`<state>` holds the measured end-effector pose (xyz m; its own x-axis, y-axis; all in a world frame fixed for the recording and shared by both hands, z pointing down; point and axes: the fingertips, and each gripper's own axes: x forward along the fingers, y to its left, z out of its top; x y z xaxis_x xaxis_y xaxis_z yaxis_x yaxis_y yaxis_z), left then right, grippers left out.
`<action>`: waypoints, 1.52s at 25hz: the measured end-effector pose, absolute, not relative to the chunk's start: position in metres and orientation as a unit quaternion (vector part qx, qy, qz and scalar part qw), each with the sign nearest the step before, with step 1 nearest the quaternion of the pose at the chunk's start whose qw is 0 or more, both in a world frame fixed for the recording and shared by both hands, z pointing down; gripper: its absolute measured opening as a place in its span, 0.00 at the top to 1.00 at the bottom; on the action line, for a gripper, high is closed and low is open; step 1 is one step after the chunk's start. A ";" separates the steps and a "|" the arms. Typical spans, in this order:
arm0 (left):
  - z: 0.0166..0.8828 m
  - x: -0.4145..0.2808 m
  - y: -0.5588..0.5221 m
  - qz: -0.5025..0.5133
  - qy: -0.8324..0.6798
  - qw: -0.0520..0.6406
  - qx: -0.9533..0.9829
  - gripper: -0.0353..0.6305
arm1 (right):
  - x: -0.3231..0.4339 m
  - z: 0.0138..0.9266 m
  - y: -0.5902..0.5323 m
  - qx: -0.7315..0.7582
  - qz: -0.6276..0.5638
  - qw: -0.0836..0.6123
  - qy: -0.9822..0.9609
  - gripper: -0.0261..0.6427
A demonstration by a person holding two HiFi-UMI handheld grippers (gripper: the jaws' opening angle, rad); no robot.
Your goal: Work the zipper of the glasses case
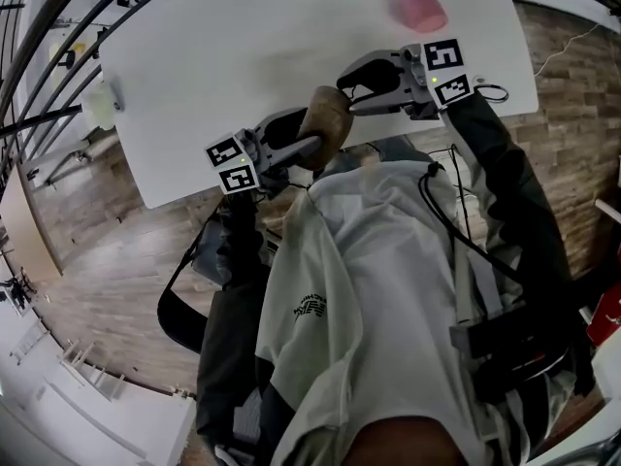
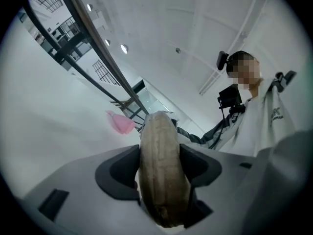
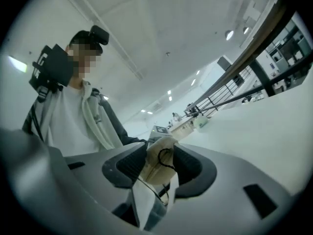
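A tan glasses case (image 1: pixel 325 124) is held in the air over the near edge of the white table (image 1: pixel 243 47). My left gripper (image 1: pixel 309 142) is shut on it: in the left gripper view both pads press the case's (image 2: pixel 157 141) long sides. My right gripper (image 1: pixel 347 87) stands at the case's other end. In the right gripper view that end (image 3: pixel 155 155) sits between the spread jaws, and a thin black cord loop (image 3: pixel 167 159) lies on it. I see no firm pinch there.
A pink object (image 1: pixel 415 6) lies at the table's far side, and a pale green object (image 1: pixel 100 105) sits near its left edge. Dark railings (image 1: pixel 39 56) run along the left. Wooden floor shows beyond the table. The person's torso fills the lower head view.
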<state>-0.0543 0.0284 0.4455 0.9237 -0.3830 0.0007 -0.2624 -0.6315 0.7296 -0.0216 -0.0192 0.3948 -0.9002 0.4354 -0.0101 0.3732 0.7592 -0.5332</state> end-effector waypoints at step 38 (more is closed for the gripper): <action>0.406 -0.009 0.060 -0.293 -0.061 0.490 0.819 0.56 | 0.024 0.355 0.012 -0.163 0.305 0.036 -0.938 0.79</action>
